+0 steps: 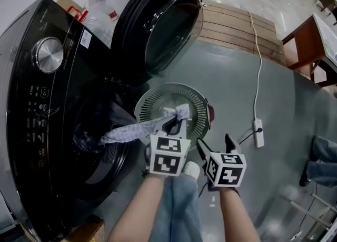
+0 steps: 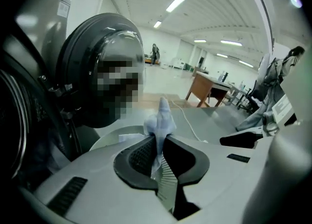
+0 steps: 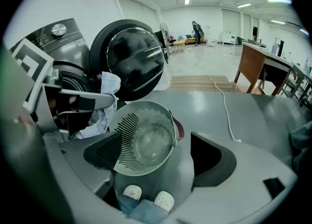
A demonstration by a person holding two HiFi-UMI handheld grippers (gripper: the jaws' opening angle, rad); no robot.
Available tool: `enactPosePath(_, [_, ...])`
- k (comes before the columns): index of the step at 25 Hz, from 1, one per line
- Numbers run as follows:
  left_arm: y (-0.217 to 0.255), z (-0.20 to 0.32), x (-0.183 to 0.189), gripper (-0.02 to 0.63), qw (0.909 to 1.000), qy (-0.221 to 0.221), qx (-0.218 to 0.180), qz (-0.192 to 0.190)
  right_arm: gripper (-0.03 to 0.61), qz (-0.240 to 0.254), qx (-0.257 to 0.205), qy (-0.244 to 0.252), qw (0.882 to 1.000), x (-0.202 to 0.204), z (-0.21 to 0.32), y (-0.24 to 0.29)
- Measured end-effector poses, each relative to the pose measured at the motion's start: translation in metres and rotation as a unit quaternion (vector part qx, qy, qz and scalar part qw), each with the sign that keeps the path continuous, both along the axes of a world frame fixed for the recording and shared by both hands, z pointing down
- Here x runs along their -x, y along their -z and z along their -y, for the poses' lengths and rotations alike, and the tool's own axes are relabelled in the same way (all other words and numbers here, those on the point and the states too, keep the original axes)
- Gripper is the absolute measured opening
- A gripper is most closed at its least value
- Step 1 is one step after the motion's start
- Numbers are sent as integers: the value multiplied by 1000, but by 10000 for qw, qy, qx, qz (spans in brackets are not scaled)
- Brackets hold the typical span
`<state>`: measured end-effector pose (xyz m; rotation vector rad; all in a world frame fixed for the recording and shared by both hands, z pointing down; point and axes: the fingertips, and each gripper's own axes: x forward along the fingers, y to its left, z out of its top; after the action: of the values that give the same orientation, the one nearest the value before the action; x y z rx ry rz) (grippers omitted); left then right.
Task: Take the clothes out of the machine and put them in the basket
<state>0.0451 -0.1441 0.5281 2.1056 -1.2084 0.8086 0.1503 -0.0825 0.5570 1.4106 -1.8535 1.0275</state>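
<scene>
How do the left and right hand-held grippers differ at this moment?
The left hand-held gripper is shut on a pale blue cloth; the right hand-held gripper is open and empty. The left is over the pale slotted round basket; the right is beside it, over grey floor. Both point steeply downward.

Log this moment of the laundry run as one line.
left gripper: shut on garment above basket | garment: stretches from machine opening to left gripper | right gripper: open, empty | basket: empty
</scene>
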Motion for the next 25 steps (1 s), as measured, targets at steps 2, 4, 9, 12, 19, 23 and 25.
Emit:
enactPosePath(2, [-10, -3, 4, 81, 9998, 13, 116, 131, 439, 3, 15, 32, 10000, 1, 0, -2])
enactPosePath(4, [-20, -7, 13, 309, 9993, 130, 261, 222, 437, 15, 35, 56, 10000, 3, 0, -5])
enactPosePath(9, [-44, -23, 55, 385, 9953, 346, 451, 785, 437, 27, 100, 151, 9998, 12, -4, -12])
enactPosePath(12, [-59, -38, 91, 391, 9906, 441, 571, 1165, 437, 37, 146, 283, 9995, 23, -6, -18])
enactPosePath(19, [-90, -68, 196, 391, 9717, 1071, 871, 1917, 437, 78, 234, 617, 9978, 58, -11, -37])
enactPosePath(23, [-100, -73, 245, 391, 9609, 1370, 875, 2243, 437, 94, 299, 795, 9963, 79, -14, -49])
enactPosePath(25, [-103, -77, 266, 391, 9551, 1512, 909, 2382, 436, 107, 329, 855, 9957, 87, -17, -54])
